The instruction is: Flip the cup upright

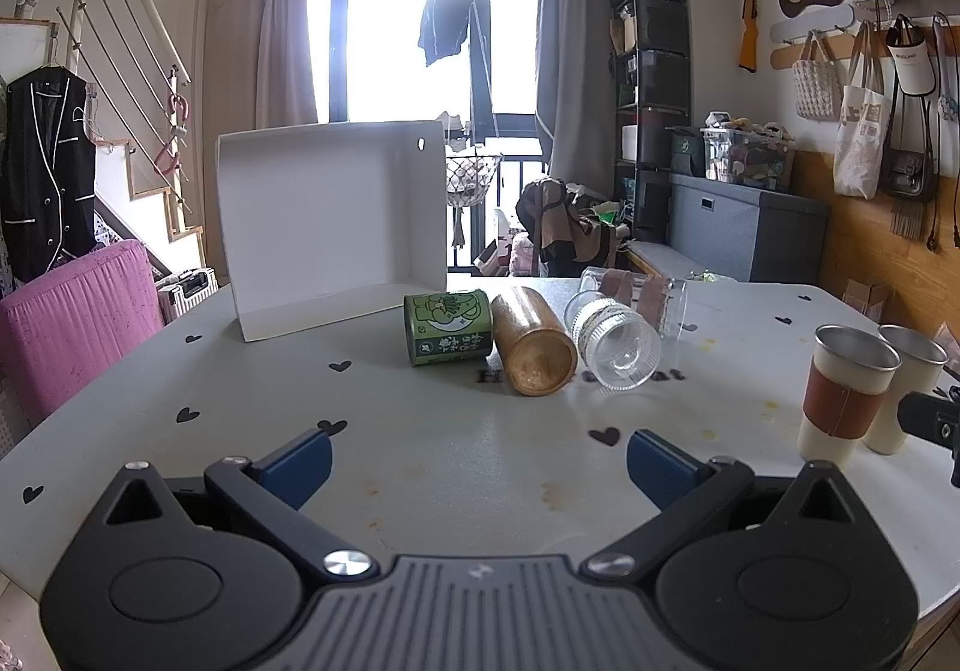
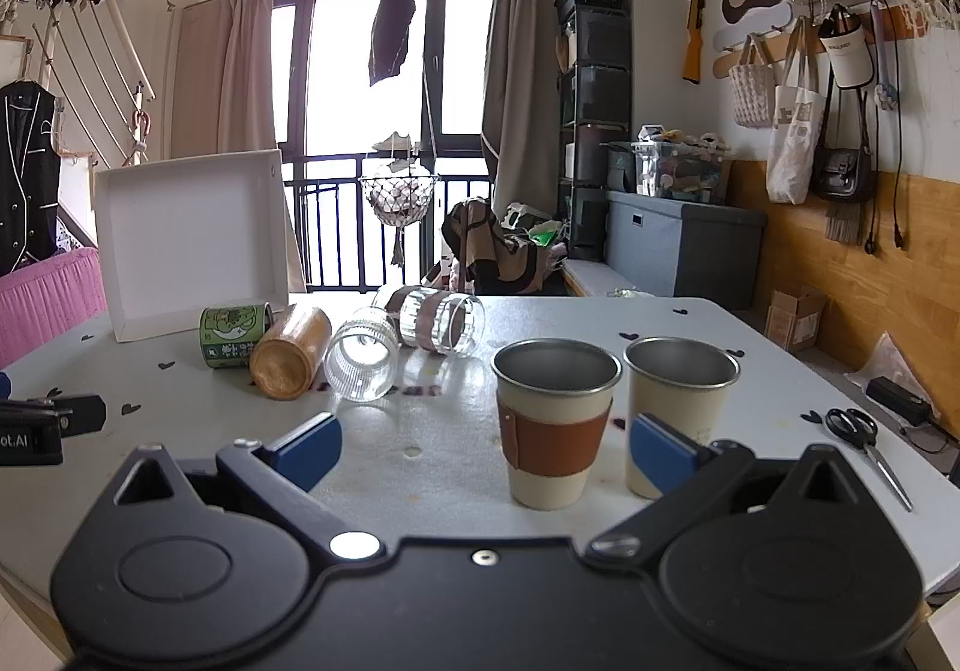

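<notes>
Ribbed clear glass cup (image 1: 615, 338) lies tipped mid-table, mouth toward us, touching the amber tumbler (image 1: 534, 342); looks slick and breakable, so grip its ribbed wall. Left gripper (image 1: 478, 464) and right gripper (image 2: 483, 446) both spread wide, empty

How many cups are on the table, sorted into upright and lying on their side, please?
Upright: 2, sleeved steel cup, plain steel cup
On side: 4, green cup, brown cup, ribbed glass, banded glass
Total: 6
</notes>
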The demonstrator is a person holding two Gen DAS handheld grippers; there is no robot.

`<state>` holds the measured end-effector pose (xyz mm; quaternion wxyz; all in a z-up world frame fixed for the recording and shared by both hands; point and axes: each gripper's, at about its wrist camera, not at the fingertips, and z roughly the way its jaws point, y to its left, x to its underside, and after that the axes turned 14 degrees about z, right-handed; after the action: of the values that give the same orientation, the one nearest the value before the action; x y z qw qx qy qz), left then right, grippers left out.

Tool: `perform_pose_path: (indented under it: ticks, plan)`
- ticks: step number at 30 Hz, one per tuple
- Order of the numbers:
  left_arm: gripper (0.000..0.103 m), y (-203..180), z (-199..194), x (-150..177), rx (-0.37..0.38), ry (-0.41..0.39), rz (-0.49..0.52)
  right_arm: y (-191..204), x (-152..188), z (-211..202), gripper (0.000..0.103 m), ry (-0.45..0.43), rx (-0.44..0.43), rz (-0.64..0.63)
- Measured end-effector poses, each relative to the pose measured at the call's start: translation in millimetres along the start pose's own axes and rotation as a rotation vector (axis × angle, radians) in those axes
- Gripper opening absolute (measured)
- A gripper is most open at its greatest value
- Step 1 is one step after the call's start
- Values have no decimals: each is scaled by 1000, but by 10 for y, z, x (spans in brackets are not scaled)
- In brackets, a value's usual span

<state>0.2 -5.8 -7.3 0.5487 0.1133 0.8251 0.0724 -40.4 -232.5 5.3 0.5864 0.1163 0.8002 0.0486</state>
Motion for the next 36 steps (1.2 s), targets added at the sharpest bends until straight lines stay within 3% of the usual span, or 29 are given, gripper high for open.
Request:
perform_pose_path:
  ticks: [36]
  plan:
    - [103,-14,0,-16,2,2,-3,11,-2,4,103,-1,2,2]
